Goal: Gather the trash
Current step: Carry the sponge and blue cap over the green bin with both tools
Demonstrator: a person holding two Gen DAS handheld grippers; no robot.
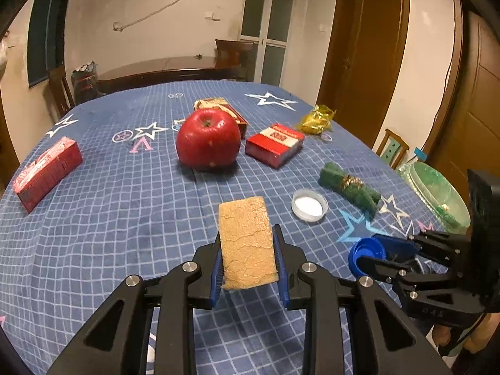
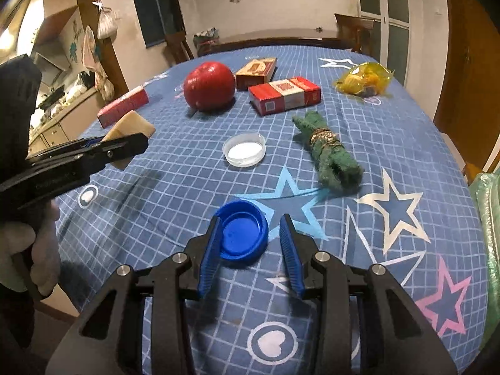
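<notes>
over the near edge of the tabletop [image 1: 103,218], covered by a blue checked cloth with stars, the left hand-held gripper [image 1: 248,261] is clamped on a tan sponge-like block [image 1: 247,243]; both blue pads press its sides and the block stands lifted off the cloth. from the right wrist view the same block [image 2: 131,128] pokes out past the left fingers.

right hand-held gripper [image 2: 250,243] sits low with jaws partly spread; a blue bottle cap [image 2: 242,234], hollow side up, lies between them, touching the left finger [image 2: 209,253], a gap on the right side. cannot tell whether the cap rests on the cloth or is pinned.

just beyond: white cap [image 2: 245,150], open side up. beside it, to the right, a green rolled cloth bundle [image 2: 328,153] with a gold band. farther back, a red apple [image 1: 207,139], a red-and-white box [image 1: 275,145] right of it, a brown box [image 2: 256,68] behind, a red carton [image 1: 47,173] far left, a yellow crumpled wrapper [image 2: 364,79] far right. green-lined bin [image 1: 437,197] at the tabletop's right edge.
</notes>
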